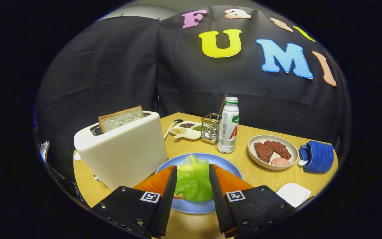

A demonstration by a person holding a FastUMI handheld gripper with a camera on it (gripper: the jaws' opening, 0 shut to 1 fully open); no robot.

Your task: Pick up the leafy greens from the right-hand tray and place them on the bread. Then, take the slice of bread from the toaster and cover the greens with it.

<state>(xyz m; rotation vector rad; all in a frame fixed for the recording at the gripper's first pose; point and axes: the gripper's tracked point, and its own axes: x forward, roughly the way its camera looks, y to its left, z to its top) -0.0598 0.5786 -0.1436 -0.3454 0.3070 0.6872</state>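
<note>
Gripper view: gripper (pixel 192 191) spread wide, fingers parted and pressing on nothing, one on each side of the leafy greens (pixel 192 177). Greens spread on the bread (pixel 178 196), only a sliver of crust peeping out at the near left, both lying on the blue plate (pixel 225 164) between the fingers.

Just left of the plate, and nearly touching its rim, the white toaster (pixel 124 151), with the slice of bread (pixel 120 118) standing tilted out of its slot. Tall and close to the left finger, walling that side.

Beyond the plate: a white bottle (pixel 228 125) upright, a wire holder (pixel 210 127) with a stick poking up just left of it, and a divided dish of seeds (pixel 187 130) further left, with a spoon (pixel 172 127) beside it. To the right, well apart from the plate, a tray (pixel 255 156) holding meat pieces (pixel 272 150) and a pink slice (pixel 280 162); a blue cloth (pixel 317 156) next to it near the table edge. A white square thing (pixel 293 193) just beyond the right finger.

Bare wooden table (pixel 264 174) between plate and tray, and more near the back right corner; black cloth wall close behind the far edge.
</note>
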